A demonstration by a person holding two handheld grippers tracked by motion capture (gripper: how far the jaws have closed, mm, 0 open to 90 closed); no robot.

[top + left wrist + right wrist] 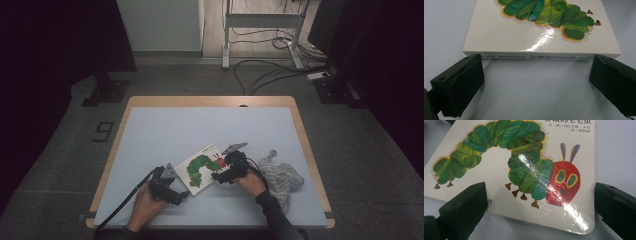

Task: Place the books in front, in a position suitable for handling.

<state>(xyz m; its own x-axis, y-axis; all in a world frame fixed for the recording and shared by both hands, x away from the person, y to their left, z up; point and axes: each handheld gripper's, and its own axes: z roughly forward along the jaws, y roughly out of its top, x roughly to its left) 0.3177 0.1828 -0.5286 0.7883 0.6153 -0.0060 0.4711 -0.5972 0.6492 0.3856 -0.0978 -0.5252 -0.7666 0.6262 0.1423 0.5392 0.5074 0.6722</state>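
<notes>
Black padded jaws of the left gripper (pixel 534 82) stand wide apart and hold nothing, with bare pale blue table (pixel 531 100) between them, just short of the printed spine of the flat white hardcover picture book with a green caterpillar on its cover (pixel 541 37). From above, that book (pixel 201 169) lies closed and cover up near the front middle of the table (pixel 200 125), between the two grippers, with a crumpled grey striped cloth (pixel 285 179) off to its right. Over the book's lower corner by the caterpillar's red face (pixel 564 182), the right gripper (pixel 540 202) is spread as wide as it goes, gripping nothing.
</notes>
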